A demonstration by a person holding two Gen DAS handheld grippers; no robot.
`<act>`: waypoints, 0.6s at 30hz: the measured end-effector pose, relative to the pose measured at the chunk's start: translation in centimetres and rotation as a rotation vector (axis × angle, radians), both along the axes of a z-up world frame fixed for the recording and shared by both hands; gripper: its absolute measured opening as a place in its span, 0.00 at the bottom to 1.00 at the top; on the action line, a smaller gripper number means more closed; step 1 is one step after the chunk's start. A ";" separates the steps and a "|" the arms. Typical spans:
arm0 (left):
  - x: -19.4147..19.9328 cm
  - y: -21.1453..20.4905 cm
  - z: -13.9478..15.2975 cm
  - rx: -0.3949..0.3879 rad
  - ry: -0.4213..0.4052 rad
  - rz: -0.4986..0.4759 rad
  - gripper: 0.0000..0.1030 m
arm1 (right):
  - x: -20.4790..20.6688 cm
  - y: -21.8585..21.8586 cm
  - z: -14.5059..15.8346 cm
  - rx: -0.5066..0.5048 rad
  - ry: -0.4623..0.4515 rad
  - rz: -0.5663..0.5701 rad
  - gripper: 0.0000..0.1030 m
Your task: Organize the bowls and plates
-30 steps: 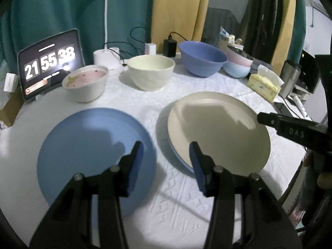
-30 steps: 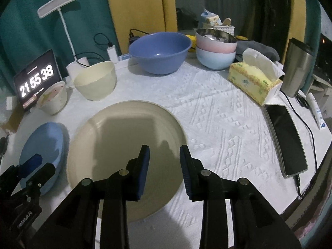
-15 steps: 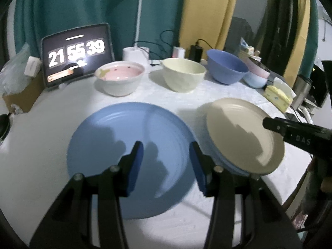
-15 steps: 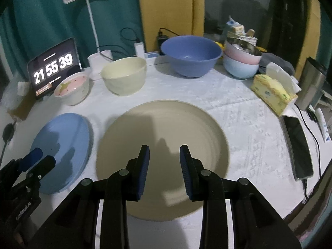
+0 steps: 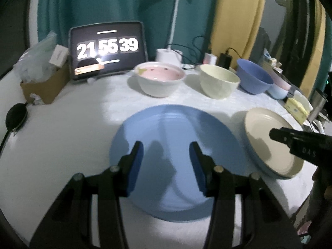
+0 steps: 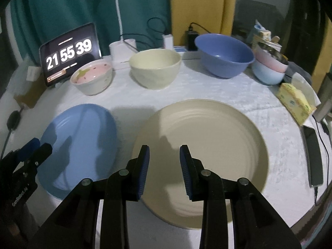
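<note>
A blue plate (image 5: 176, 145) (image 6: 83, 137) lies on the white tablecloth, and my left gripper (image 5: 166, 159) hovers open above its near half with nothing between the fingers. To its right a cream plate (image 6: 207, 141) (image 5: 267, 137) rests on another bluish plate. My right gripper (image 6: 164, 161) hangs open over the cream plate's near edge, holding nothing. Along the back stand a pink-lined bowl (image 5: 159, 78) (image 6: 92, 78), a cream bowl (image 5: 217, 83) (image 6: 154, 70), a blue bowl (image 5: 254, 78) (image 6: 224, 58) and a stack of pink and pale blue bowls (image 6: 269, 68).
A tablet clock (image 5: 108, 49) and a lamp base (image 5: 168, 56) with cables stand at the back. A tissue box (image 6: 296, 101), a phone (image 6: 314, 155) and a metal cup (image 5: 317, 103) line the right edge. A cardboard box (image 5: 43, 85) sits at the left.
Both views have swung left across the table: the blue plate now lies under my left gripper, and the cream plate sits further right under the right one. Neither gripper's opening changed.
</note>
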State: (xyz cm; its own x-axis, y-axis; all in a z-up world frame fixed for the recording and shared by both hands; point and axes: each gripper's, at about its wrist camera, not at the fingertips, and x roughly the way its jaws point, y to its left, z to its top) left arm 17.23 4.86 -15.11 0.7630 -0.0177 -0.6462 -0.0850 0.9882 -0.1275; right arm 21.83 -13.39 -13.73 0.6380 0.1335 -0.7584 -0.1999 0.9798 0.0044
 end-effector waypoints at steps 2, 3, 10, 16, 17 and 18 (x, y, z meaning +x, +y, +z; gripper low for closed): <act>0.0 0.9 -0.1 0.004 -0.002 0.020 0.46 | 0.2 0.7 -0.1 -0.002 0.004 0.011 0.31; 0.0 1.2 -0.2 0.005 -0.002 0.027 0.46 | 0.3 1.2 -0.2 -0.004 0.007 0.019 0.31; 0.1 4.0 -0.9 0.026 0.004 0.095 0.47 | 1.1 3.4 -1.0 -0.009 0.029 0.057 0.31; 0.4 6.1 -1.7 0.026 0.024 0.136 0.61 | 1.8 5.4 -2.0 -0.011 0.053 0.086 0.31; 0.4 6.4 -1.9 0.026 0.028 0.141 0.62 | 1.9 5.6 -2.1 -0.011 0.057 0.090 0.31; 0.5 6.6 -2.0 0.026 0.033 0.143 0.62 | 2.1 6.0 -2.3 -0.013 0.061 0.096 0.31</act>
